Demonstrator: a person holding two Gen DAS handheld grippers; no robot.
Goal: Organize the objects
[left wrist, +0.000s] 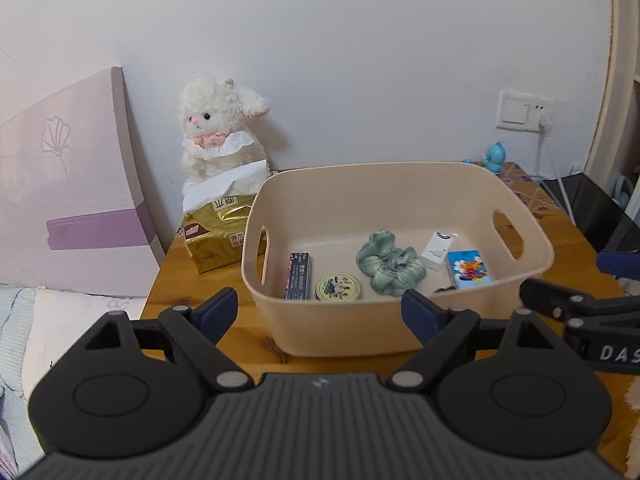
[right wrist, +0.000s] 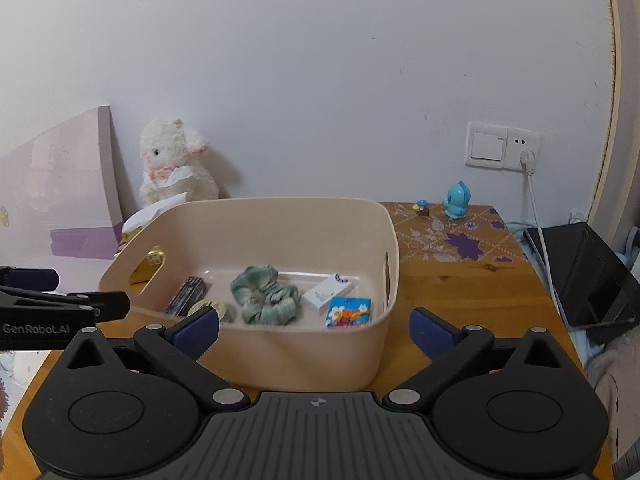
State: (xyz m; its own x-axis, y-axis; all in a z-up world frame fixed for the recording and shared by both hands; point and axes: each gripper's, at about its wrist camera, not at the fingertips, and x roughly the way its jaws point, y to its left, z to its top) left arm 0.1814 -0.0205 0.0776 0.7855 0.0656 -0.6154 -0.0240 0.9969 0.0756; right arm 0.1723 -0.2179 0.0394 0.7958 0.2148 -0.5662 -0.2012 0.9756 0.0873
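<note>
A beige plastic basket (left wrist: pixel 340 332) (right wrist: pixel 304 356) stands on the wooden table. Inside lie a dark box (left wrist: pixel 298 274) (right wrist: pixel 187 290), a round tin (left wrist: pixel 338 286) (right wrist: pixel 216 307), a green scrunchie (left wrist: pixel 390 262) (right wrist: pixel 264 294), a white box (left wrist: pixel 437 250) (right wrist: pixel 326 292) and a blue cartoon packet (left wrist: pixel 468 270) (right wrist: pixel 349 312). My left gripper (left wrist: pixel 320 312) is open and empty, just before the basket's near wall. My right gripper (right wrist: pixel 314 326) is open and empty, also before the near wall; it shows at the right edge of the left wrist view (left wrist: pixel 560 304).
A white plush lamb (left wrist: pixel 218 132) (right wrist: pixel 172 162) and a gold tissue pack (left wrist: pixel 218 236) sit behind the basket's left side. A blue toy figure (right wrist: pixel 456 200) and a small mushroom figure (right wrist: pixel 421 207) stand at the back right. A black box (right wrist: pixel 580 276) and a cable lie right.
</note>
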